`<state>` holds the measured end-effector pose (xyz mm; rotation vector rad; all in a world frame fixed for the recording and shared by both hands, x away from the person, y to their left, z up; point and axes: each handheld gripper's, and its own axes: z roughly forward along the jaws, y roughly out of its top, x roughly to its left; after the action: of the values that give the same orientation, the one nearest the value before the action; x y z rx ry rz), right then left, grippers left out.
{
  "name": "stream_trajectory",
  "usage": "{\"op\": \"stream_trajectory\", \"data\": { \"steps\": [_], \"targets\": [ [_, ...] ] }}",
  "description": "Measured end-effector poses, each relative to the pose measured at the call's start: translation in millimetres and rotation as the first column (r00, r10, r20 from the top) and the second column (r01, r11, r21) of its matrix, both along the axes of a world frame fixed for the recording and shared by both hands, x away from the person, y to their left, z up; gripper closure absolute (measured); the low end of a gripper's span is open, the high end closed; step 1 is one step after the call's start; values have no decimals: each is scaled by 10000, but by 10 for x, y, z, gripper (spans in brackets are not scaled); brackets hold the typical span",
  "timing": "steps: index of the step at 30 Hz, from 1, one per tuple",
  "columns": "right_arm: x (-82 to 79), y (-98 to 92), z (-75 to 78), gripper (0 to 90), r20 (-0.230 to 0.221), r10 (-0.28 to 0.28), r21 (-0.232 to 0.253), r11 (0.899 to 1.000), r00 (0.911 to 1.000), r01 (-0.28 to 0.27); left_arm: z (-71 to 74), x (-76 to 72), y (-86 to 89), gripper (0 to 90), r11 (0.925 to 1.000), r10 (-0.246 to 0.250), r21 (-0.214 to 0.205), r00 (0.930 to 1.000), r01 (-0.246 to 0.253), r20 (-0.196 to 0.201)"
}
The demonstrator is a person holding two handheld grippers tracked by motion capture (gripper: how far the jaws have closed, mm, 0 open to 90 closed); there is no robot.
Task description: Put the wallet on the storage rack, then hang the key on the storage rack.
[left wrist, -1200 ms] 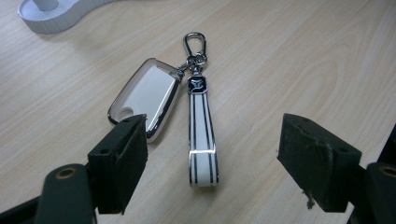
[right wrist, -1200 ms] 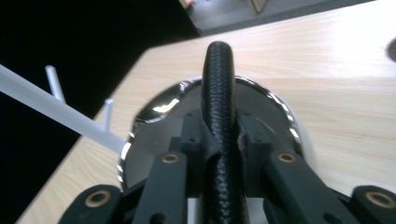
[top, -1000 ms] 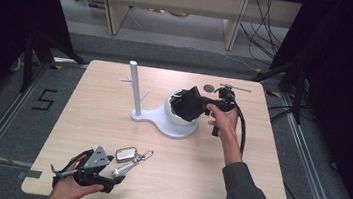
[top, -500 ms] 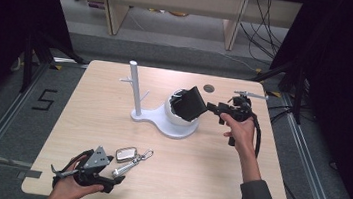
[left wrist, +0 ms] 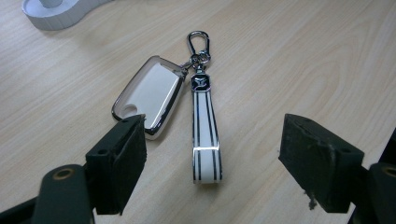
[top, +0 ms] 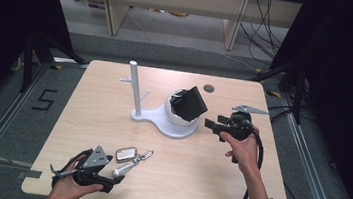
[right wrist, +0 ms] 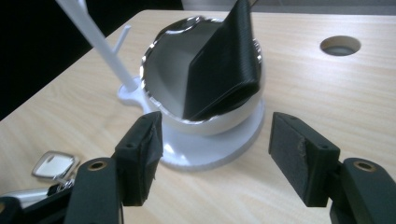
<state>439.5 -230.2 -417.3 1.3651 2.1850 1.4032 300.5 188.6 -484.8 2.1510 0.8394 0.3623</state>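
While both grippers sit idle, items as follows.
Wallet: black, propped in white bowl; no readable writing.
Right gripper: beside bowl, jaws just opened, nothing between.
Left gripper: jaws apart, near key fob.
Strap: small emblem, unreadable.

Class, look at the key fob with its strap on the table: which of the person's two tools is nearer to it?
Left. The left tool sits open right beside the key fob, at the table's near edge. The right tool is across the table, next to the white bowl stand.
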Motion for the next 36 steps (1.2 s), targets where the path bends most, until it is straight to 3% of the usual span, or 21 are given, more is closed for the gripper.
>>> {"op": "stream_trajectory", "data": {
  "steps": [2, 4, 5, 7, 8, 11, 12, 15, 16, 18, 20, 22, 29, 32, 34, 36],
  "targets": [
    [-115, 35, -33, 357, -200, 87, 27, 10000, 9998, -86, 1, 6, 9, 225, 10000, 68, 18, 10000, -68, 3],
    [-128, 30, -51, 357, -69, 208, -49, 9998, 9998, -209, 6, 14, 19, 225, 9999, 40, 128, 10000, -40, -24],
    [-206, 69, -90, 355, -264, 177, -19, 9998, 9995, -178, 10, 15, 21, 225, 9999, 49, 130, 10000, -48, -42],
    [-224, 71, -101, 354, -213, 232, -241, 9994, 9995, -237, 12, 12, 4, 224, 9999, 88, -123, 10000, -88, -30],
    [-241, 76, -136, 353, 29, 354, -588, 9976, 9994, -352, 20, 20, 12, 224, 10000, 14, -22, 10000, -14, -35],
    [-312, 128, -235, 347, -210, 522, -944, 9941, 9984, -540, 11, 22, 3, 223, 10000, 25, 52, 10000, -24, -65],
    [-353, 157, -253, 347, -621, 436, -800, 9956, 9971, -486, 12, 31, 16, 223, 9995, -172, 262, 9998, 175, -93],
    [-393, 206, -373, 338, -684, 1005, -1127, 9878, 9926, -1078, -5, 24, -9, 223, 9999, -57, 111, 9998, 59, -172],
    [-433, 241, -398, 337, -1003, 928, -908, 9906, 9906, -1020, -10, 23, -16, 223, 10000, -21, 48, 9998, 22, -204],
    [-459, 255, -454, 331, -912, 1247, -998, 9860, 9880, -1337, -8, 28, -10, 221, 9997, -77, 222, 9999, 80, -127],
    [-523, 286, -487, 320, -1246, 1232, -970, 9860, 9845, -1357, -9, 26, -8, 219, 9997, -71, 237, 9999, 74, -124],
    [-561, 294, -534, 303, -1196, 1447, -985, 9827, 9822, -1567, -16, 27, -9, 218, 9996, -95, 261, 9999, 98, -115],
    [-784, 308, -663, 259, -1653, 1747, -1030, 9758, 9707, -1931, -42, 20, -14, 211, 9994, -97, 345, 9998, 103, -154],
    [-852, 308, -671, 258, -1662, 1626, -1241, 9750, 9726, -1842, -44, 24, -5, 211, 9994, -93, 328, 9999, 98, -144],
    [-953, 325, -694, 250, -1957, 1631, -1158, 9753, 9670, -1879, -44, 22, -3, 210, 9994, -88, 325, 9999, 92, -145],
    [-969, 328, -714, 246, -1765, 1584, -1202, 9761, 9715, -1810, -38, 27, -8, 210, 9993, -100, 347, 9999, 104, -128]
  ]
}}
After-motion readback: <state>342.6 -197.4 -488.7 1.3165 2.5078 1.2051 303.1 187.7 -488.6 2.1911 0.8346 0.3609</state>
